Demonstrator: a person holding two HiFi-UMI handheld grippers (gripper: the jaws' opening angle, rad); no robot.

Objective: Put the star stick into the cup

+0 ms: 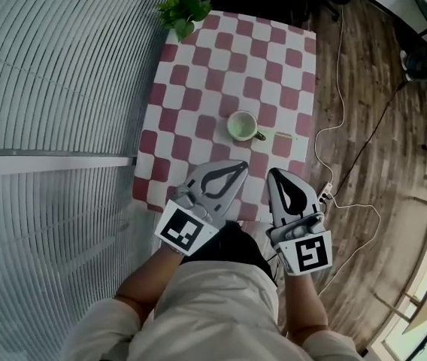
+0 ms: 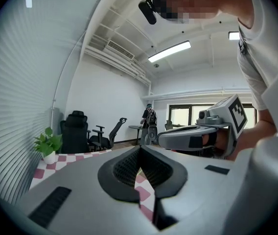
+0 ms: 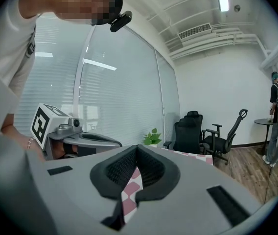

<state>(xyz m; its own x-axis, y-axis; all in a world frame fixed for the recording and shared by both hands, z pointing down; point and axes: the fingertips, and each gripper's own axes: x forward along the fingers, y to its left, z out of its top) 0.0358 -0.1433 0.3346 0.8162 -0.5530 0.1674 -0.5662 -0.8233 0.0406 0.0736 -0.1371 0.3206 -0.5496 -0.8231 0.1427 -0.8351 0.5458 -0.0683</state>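
A pale green cup (image 1: 242, 125) with a handle stands near the middle of the red-and-white checked table (image 1: 198, 74). Just right of it lies a thin light-green stick (image 1: 283, 135), too small to make out its star. My left gripper (image 1: 240, 166) hovers at the table's near edge, below the cup, with its jaws shut and nothing between them; its tips (image 2: 139, 150) meet in the left gripper view. My right gripper (image 1: 275, 174) hangs beside it, below the stick, also shut and holding nothing (image 3: 136, 148). Neither gripper view shows the cup or the stick.
A potted plant (image 1: 184, 7) sits at the table's far left corner. Window blinds (image 1: 56, 89) run along the left. A white cable (image 1: 341, 164) snakes over the wooden floor on the right. Office chairs (image 3: 197, 131) and a standing person (image 2: 149, 124) are far behind.
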